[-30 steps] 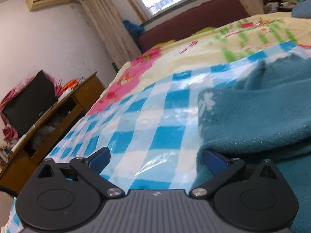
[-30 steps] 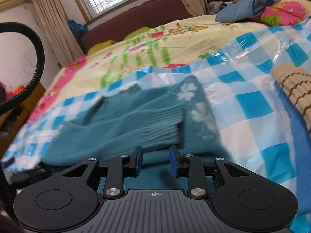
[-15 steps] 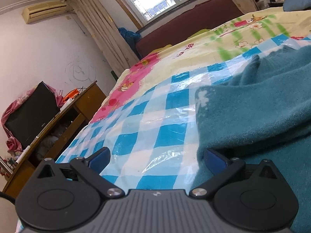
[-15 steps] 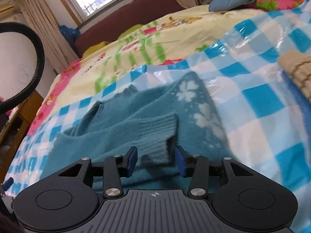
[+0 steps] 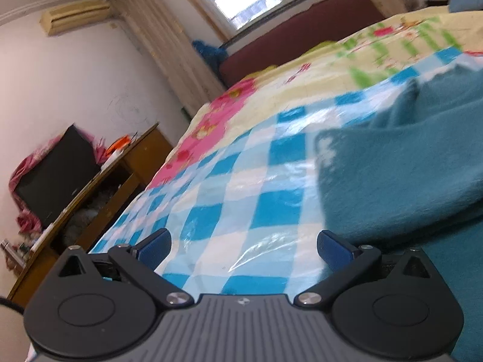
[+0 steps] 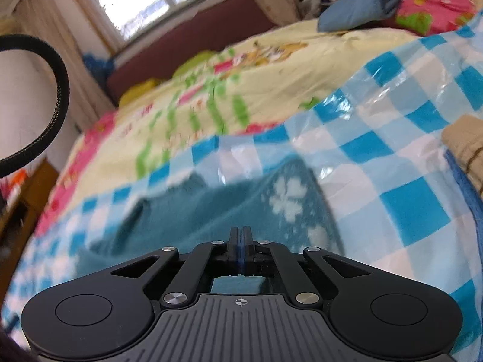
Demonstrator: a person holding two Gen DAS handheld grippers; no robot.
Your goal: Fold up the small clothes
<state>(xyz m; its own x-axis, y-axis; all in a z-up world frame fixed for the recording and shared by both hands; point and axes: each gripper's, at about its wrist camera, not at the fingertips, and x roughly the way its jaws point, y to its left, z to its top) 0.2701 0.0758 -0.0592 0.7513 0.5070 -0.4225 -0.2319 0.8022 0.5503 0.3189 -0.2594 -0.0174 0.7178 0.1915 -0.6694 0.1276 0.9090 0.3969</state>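
1. Teal sweater (image 6: pixel 211 211) lies on the blue-and-white checked plastic sheet (image 5: pixel 241 199) spread over the bed, partly folded, with a doubled layer showing and white flower motifs near one edge.

2. From the right gripper (image 6: pixel 240 235) the sweater sits directly ahead and below, its long axis running roughly across the view; the fingers are pressed together, tips meeting over the knit. Whether any fabric is pinched between them I cannot tell, since the tips hide the contact.

3. The left gripper (image 5: pixel 243 242) has its fingers spread wide and holds nothing. The sweater lies off to its right side, the thick folded edge just beside the right-hand finger (image 5: pixel 333 246); bare checked sheet fills the gap between the fingers.

4. My guess is that the right gripper is nearer the working part of the sweater, so the next fold turns on it; the left would have to swing rightward toward the sweater's edge to help.

5. Only the right wrist view shows the sweater's full outline, plus a tan knitted item (image 6: pixel 466 141) well apart to the sweater's right.

6. Only the left wrist view shows the thickness of the folded layer and a wooden cabinet (image 5: pixel 99 193) beyond the bed, far to the sweater's left.
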